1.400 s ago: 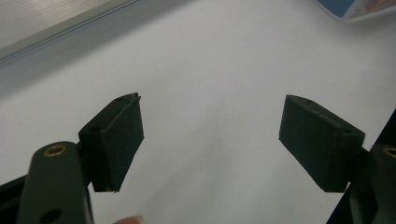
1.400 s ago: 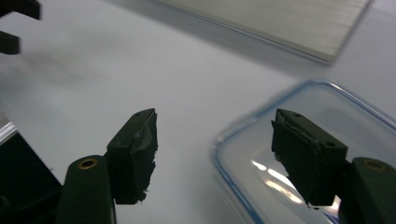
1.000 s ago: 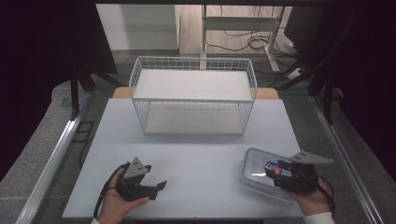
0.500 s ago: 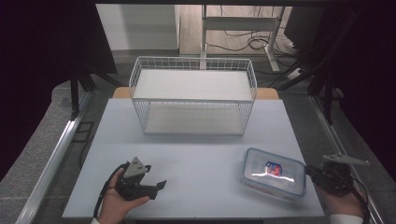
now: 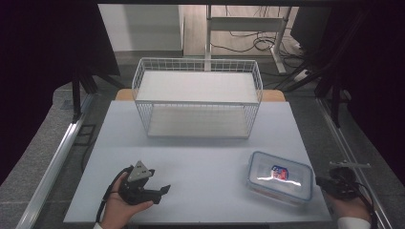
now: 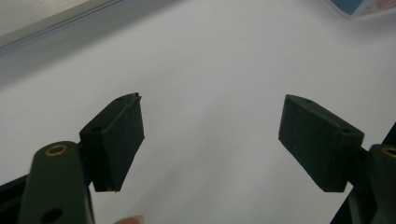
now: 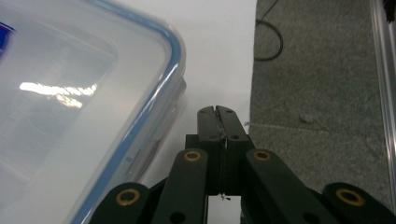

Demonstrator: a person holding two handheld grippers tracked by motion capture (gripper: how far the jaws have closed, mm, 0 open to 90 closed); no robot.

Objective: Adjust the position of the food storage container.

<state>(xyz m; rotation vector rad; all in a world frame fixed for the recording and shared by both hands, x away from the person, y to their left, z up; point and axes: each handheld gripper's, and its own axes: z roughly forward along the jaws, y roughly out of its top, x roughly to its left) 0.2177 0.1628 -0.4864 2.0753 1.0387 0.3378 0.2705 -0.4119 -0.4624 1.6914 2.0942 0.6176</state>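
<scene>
One lidded plastic box [image 5: 280, 177] sits on the tabletop [image 5: 200, 152], red-and-blue label too blurred to read; right tongs [image 7: 217, 112] pinched together empty just beside it, left tongs [image 6: 210, 135] wide apart.

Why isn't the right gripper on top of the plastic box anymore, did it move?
Yes. The right gripper slid off the plastic box toward the table's right edge. It now sits beside the box, jaws shut. The box stayed put.
</scene>
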